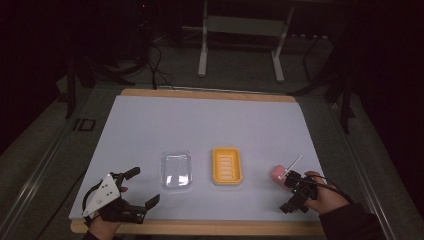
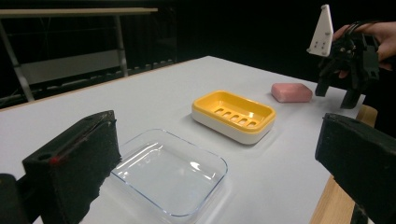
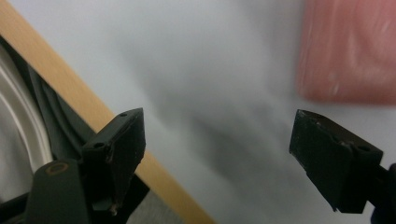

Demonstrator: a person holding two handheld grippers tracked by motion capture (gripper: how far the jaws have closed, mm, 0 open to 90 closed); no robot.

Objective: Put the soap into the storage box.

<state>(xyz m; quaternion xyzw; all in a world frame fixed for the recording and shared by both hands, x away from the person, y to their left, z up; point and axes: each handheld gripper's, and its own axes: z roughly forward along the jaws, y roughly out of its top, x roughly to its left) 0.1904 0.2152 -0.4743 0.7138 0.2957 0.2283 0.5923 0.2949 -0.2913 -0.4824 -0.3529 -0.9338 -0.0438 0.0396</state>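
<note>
At the near left corner of the bench [image 1: 150, 115] the left gripper [image 1: 141, 189] is held low, its jaws spread wide with nothing between them; in the left gripper view the two black pads frame the whole layout. At the near right the right gripper [image 1: 288, 178] is brought up to the pink soap bar [image 1: 278, 172]. In the right gripper view its jaws are seen parted, bare white bench between them, with the soap blurred and just beyond the right-hand jaw, not yet enclosed. No contact by the pads can be made out.

The step in hand is judged to be the approach for a pick of the soap: the bar is lying flat on the bench, just off the right gripper's tips, apart from the dish.

A little farther in, the clear glass tray [image 1: 176, 170] is set empty toward the left, and beside it to the right the yellow soap dish [image 1: 226, 166] is standing, its slotted floor unoccupied.

For the next move, the right gripper must be shifted so that the bar is straddled, one jaw on each long side, and only then closed. A lift and a short carry leftward to the yellow dish is judged likely to be called for afterwards.
</note>
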